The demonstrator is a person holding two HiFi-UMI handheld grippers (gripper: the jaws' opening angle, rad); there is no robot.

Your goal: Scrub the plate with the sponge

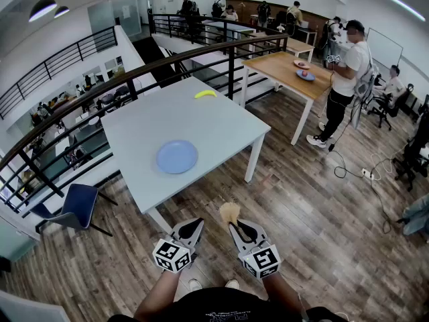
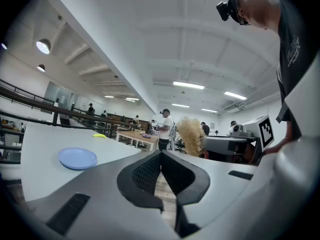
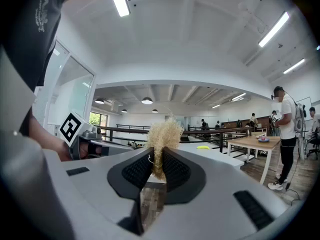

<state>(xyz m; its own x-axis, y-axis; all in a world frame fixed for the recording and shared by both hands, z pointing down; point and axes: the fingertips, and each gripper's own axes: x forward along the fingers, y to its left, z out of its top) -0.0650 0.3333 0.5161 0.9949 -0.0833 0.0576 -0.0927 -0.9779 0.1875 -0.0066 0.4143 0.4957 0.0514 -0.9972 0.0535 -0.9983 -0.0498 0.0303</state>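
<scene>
Currently, the head view places both tools at lower centre of the frame, short of the near edge of the grey surface (image 1: 221, 123). The left tool (image 2: 161, 154) has its jaws fully together with nothing between them. The right tool (image 3: 158, 156) is clamped on the tan fibrous sponge (image 3: 162, 139), which juts past its tips. The blue plate (image 1: 177, 157) lies on the surface at mid-frame. It also appears at lower left of the left gripper view, but the right gripper view does not show it.

Pale blue plate (image 1: 177, 157), straw-coloured sponge (image 1: 230, 212), white table (image 1: 228, 129), yellow banana (image 1: 205, 94), black-and-white patterned marker cubes (image 1: 171, 255)
</scene>
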